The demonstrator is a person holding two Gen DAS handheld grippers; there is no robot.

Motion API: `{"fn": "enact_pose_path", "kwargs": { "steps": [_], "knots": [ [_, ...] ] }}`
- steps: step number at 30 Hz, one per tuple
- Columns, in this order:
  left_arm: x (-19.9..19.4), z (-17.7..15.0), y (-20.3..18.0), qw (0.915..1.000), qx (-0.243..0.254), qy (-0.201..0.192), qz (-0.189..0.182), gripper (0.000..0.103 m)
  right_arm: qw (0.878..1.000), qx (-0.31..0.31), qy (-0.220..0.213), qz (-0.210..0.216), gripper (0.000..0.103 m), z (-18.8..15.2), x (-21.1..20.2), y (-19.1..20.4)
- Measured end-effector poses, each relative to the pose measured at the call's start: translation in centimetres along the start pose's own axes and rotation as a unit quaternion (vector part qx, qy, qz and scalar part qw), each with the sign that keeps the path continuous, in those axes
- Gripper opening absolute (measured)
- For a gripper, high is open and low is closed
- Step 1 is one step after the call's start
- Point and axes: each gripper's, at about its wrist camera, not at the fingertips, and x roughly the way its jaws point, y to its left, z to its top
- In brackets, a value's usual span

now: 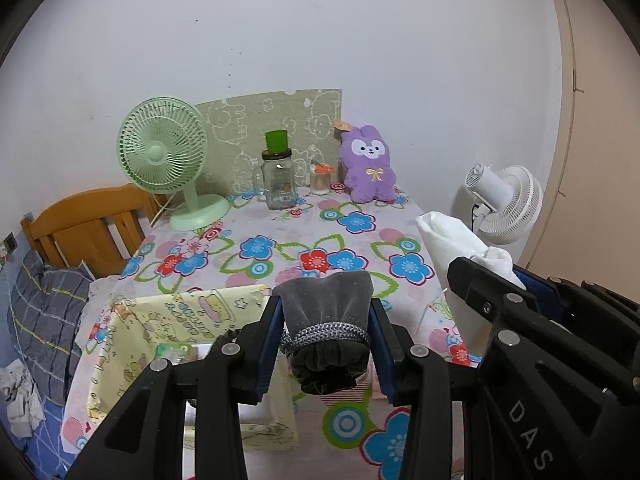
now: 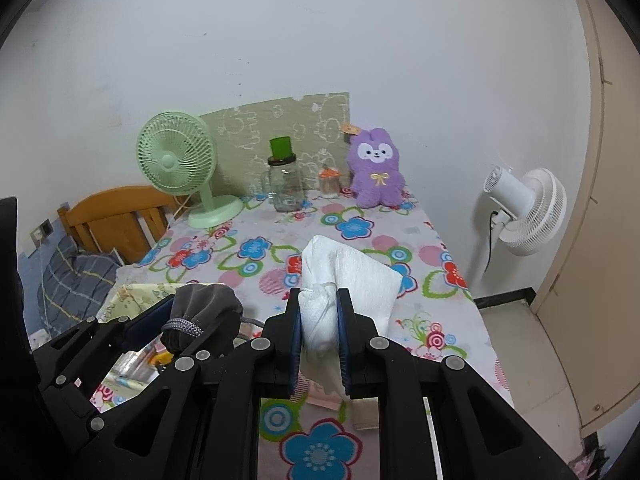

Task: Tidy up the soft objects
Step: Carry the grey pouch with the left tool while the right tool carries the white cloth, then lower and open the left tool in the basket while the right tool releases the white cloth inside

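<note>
Midway, I judge: left gripper (image 1: 325, 336) clamps a grey pouch (image 1: 326, 320), right gripper (image 2: 319, 332) a white bag (image 2: 348, 280), neither yet in the yellow basket (image 1: 120, 344).

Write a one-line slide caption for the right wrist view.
Right gripper clamps a white pouch above the floral tablecloth; left gripper alongside holds a grey drawstring pouch.

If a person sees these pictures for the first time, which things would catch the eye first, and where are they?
Nearest the cameras, the left tool grips a grey velvet drawstring pouch, and the right tool grips a white fabric pouch, both above the flower-patterned tablecloth. At the far edge, near the wall, a purple plush rabbit sits right of a clear glass jar and a mint-green desk fan.
</note>
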Motion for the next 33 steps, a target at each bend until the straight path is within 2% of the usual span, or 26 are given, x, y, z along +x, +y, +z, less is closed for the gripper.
{"fn": "enact_pose_path", "kwargs": {
  "steps": [16, 33],
  "knots": [
    [-0.4, -0.4, 5.6, 0.9996, -0.013, 0.000, 0.026, 0.043, 0.999, -0.025, 0.007, 0.044, 0.018, 0.5, 1.5, 5.8],
    [0.4, -1.6, 10.7, 0.9985, -0.028, 0.018, 0.044, 0.045, 0.995, -0.057, 0.021, 0.085, 0.018, 0.2, 4.0, 10.8]
  ]
}}
